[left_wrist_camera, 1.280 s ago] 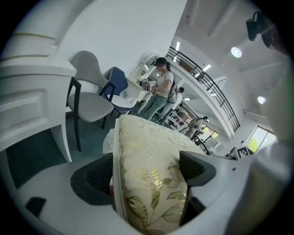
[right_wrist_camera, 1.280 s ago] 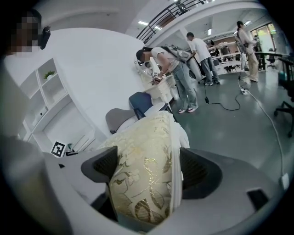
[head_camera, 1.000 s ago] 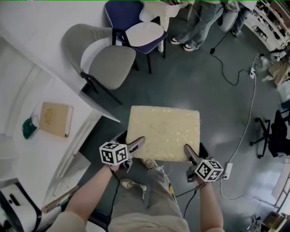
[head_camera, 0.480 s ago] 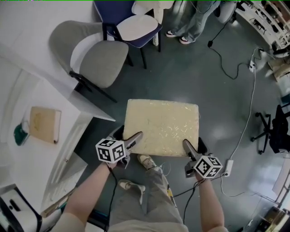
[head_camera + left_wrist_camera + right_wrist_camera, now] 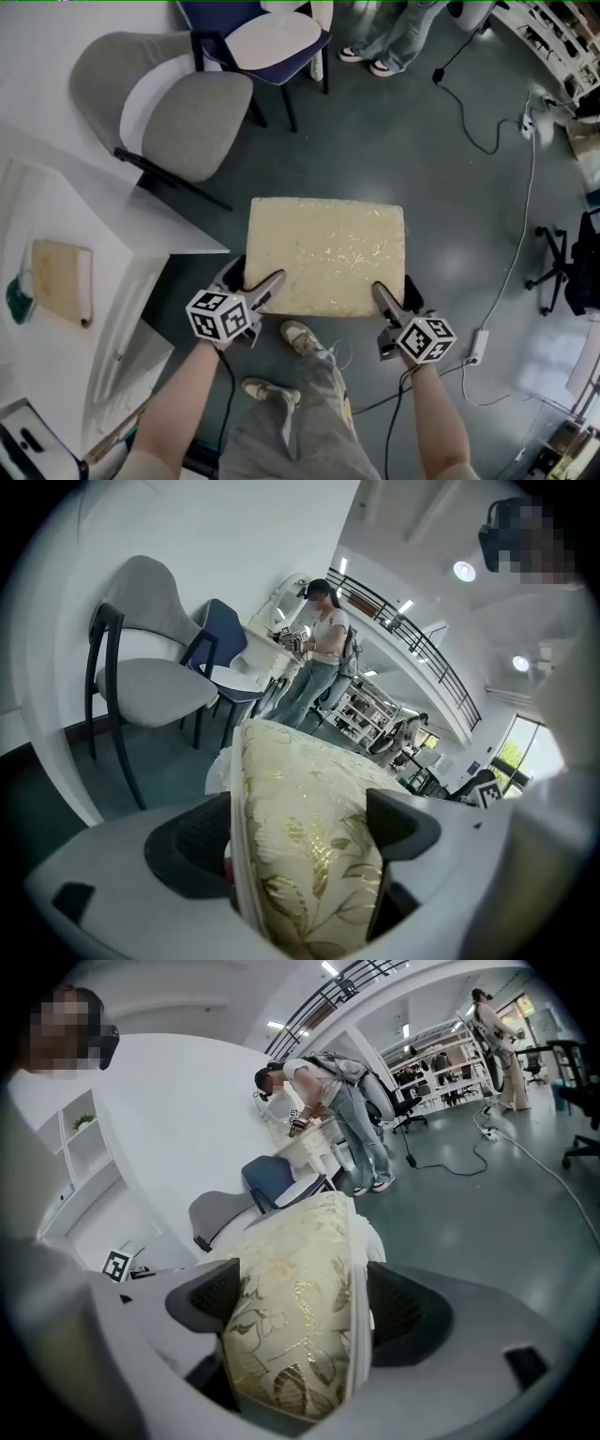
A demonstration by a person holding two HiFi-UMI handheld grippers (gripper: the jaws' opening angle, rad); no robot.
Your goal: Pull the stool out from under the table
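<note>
The stool (image 5: 325, 253) has a cream seat with a gold leaf pattern and stands on the dark floor, out in the open just right of the white table (image 5: 112, 281). My left gripper (image 5: 251, 289) is shut on the seat's near left edge, the cushion (image 5: 300, 855) clamped between its jaws. At the near right edge my right gripper (image 5: 394, 302) is shut on the seat, and the cushion (image 5: 291, 1326) fills the gap between its jaws. The stool's legs are hidden under the seat.
A grey chair (image 5: 169, 112) and a blue chair (image 5: 262, 37) stand beyond the table's corner. On the table lies a tan book (image 5: 61, 279). A cable (image 5: 511, 253) and power strip (image 5: 476, 345) run along the floor at right. People (image 5: 375, 37) stand at the far side. My feet (image 5: 300, 337) are below the stool.
The stool, held by both grippers, has come a little further away from the table's edge towards me, and the view has shifted so the table and chairs sit further left.
</note>
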